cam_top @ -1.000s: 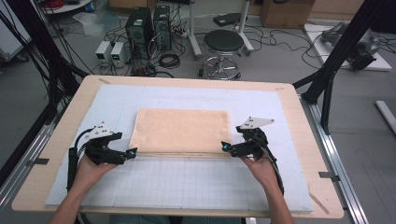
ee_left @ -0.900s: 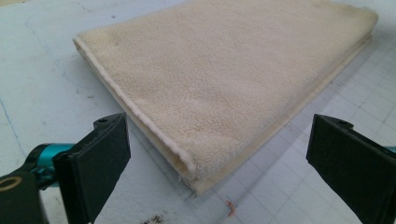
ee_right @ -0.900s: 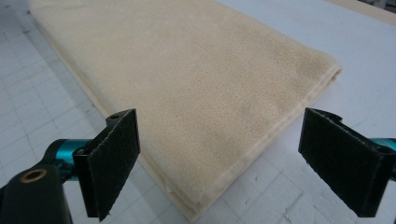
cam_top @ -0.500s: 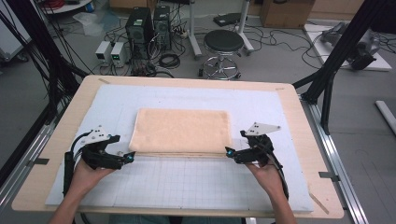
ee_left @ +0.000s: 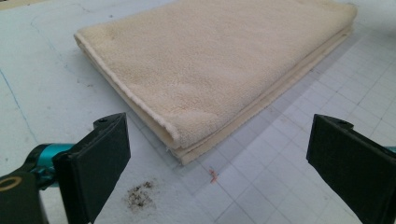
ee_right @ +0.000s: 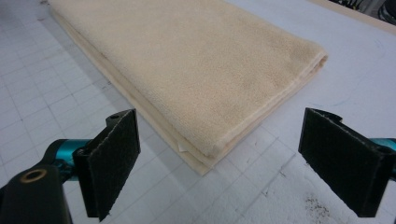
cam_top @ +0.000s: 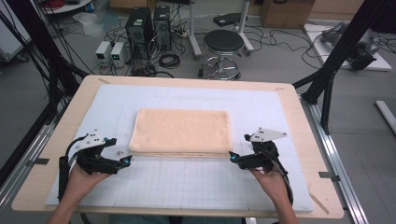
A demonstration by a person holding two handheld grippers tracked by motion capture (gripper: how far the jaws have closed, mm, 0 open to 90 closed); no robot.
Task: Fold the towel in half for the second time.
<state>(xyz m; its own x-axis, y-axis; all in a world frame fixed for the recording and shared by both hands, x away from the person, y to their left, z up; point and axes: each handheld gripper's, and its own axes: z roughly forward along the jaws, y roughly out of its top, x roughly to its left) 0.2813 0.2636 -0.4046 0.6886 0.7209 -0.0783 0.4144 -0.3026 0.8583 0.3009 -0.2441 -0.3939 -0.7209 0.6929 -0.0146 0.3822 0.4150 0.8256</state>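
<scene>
Beige folded towel (cam_top: 182, 131) seemingly bears no readable label or writing.

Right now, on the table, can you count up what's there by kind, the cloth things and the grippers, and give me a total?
Folded beige towel: 1, lying on the white grid mat
Hand-held grippers: 2, the left gripper and the right gripper, each with jaws open at a near corner of the towel
Total: 3
</scene>
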